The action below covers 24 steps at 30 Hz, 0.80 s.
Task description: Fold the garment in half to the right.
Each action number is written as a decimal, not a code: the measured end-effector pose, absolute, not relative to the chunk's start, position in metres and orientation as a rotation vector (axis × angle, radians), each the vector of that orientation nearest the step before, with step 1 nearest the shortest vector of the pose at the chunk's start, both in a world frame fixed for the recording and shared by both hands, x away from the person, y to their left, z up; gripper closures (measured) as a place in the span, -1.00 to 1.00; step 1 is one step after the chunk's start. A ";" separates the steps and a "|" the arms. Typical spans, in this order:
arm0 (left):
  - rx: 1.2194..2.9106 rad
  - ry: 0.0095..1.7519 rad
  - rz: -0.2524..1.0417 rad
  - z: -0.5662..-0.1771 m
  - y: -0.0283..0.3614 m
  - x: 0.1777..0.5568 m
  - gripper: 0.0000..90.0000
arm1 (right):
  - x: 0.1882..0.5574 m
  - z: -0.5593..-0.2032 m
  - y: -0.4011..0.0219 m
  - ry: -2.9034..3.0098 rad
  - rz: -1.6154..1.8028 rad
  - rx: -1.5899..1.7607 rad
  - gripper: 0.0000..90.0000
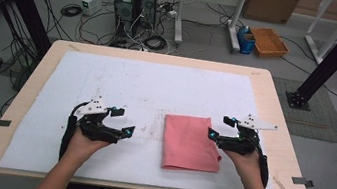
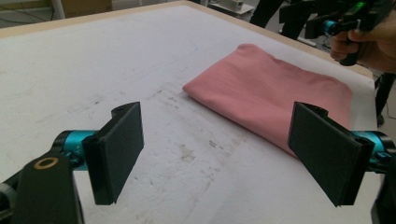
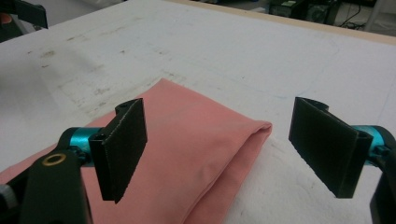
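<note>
Tongs spread wide and empty, my left tongs (image 1: 122, 120) and right tongs (image 1: 219, 127) flank the folded pink cloth (image 1: 191, 144); gripping its right edge likely comes next.

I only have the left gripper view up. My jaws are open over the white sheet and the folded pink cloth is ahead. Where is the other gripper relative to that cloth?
Observer: In the high view the right gripper sits at the right edge of the folded pink cloth, near its far right corner.
Operator: Is it open?
Observer: Yes. The right gripper view shows its jaws wide apart, one over the cloth, one over the white sheet, nothing between them.
Operator: And my own gripper?
Observer: From above, the left gripper is over bare sheet to the cloth's left, apart from it.
</note>
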<state>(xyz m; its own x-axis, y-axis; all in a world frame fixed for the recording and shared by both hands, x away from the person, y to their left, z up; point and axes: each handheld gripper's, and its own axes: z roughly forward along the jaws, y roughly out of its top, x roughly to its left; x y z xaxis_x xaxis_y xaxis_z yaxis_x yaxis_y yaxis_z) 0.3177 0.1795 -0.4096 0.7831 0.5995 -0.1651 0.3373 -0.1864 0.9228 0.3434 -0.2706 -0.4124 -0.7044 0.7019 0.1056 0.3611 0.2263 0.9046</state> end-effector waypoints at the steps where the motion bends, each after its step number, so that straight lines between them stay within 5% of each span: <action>1: 1.803 0.720 0.282 -0.409 0.179 0.318 -0.59 | 0.344 -0.413 -0.271 2.182 1.471 0.988 -0.58; 24: 1.815 0.732 0.280 -0.412 0.180 0.318 -0.59 | 0.349 -0.416 -0.266 2.190 1.447 1.012 -0.58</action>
<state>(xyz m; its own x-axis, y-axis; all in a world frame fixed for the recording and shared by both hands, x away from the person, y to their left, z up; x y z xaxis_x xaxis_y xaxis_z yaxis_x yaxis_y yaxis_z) 0.3180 0.1798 -0.4120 0.7806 0.6044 -0.1592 0.3446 -0.2037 0.9164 0.3488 -0.2664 -0.4163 -0.6945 0.7112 0.1092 0.3793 0.2329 0.8955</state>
